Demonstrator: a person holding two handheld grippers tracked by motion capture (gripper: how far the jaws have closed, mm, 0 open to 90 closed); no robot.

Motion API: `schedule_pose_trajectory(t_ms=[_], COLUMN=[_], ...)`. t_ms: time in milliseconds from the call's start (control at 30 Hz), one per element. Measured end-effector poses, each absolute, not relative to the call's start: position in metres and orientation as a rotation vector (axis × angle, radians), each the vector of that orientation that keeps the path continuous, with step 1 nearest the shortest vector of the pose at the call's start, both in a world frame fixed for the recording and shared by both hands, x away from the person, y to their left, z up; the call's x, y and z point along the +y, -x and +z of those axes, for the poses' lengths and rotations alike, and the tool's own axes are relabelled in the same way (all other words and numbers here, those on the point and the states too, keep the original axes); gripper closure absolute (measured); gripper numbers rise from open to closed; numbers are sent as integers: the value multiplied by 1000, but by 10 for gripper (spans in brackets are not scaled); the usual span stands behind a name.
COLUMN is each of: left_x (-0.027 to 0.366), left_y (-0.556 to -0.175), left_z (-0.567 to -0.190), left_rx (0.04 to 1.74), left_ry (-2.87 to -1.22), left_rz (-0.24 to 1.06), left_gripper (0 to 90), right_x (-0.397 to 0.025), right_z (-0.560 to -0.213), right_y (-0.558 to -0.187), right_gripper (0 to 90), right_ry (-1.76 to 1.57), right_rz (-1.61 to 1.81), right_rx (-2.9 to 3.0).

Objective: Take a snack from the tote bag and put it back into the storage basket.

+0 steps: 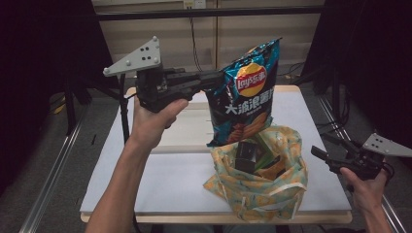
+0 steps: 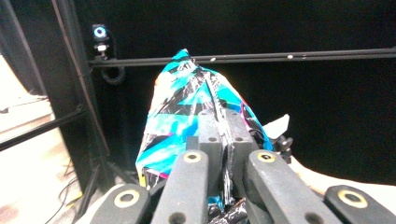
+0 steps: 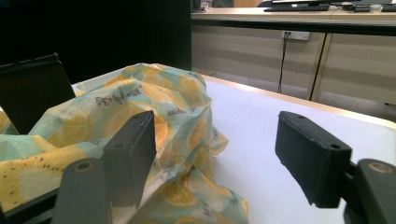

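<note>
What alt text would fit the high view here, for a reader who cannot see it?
The left gripper holds a blue chip bag by its upper edge, in the air above an open lemon-print bag on the white table. The right gripper waits open beside that bag, at the table's right edge.

The chip bag (image 1: 245, 99) is glossy foil-like plastic, crinkled and catching light along its creases. The tote bag (image 1: 265, 182) is soft, matt printed cloth, loosely rumpled. The left hand-held gripper (image 1: 216, 77) and the right hand-held gripper (image 3: 217, 154) have matt black, faintly grainy plastic jaws with brass-coloured rivets. The surface (image 1: 170, 165) looks smooth, matt white, edged in pale wood.
</note>
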State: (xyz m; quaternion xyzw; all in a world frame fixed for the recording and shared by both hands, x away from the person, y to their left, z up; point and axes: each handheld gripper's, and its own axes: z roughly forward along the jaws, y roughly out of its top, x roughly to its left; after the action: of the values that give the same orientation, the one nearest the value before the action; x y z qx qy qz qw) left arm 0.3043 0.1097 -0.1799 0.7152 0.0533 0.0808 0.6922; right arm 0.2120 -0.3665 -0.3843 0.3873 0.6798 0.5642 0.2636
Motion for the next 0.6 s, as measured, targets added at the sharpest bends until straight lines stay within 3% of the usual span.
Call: schedule_pose_trajectory(t_ms=[433, 600], left_x=[154, 168], left_y=[-318, -324], left_z=[-189, -194], left_rx=[197, 242], left_ry=[-1605, -1613], left_rz=[244, 266], left_gripper=[884, 883], right_x=[-363, -363], right_z=[-384, -383], right_y=[-211, -210], right_gripper=[203, 120], right_ry=[-1049, -1053], right_rz=[1518, 1525], right_rx=[1835, 1803])
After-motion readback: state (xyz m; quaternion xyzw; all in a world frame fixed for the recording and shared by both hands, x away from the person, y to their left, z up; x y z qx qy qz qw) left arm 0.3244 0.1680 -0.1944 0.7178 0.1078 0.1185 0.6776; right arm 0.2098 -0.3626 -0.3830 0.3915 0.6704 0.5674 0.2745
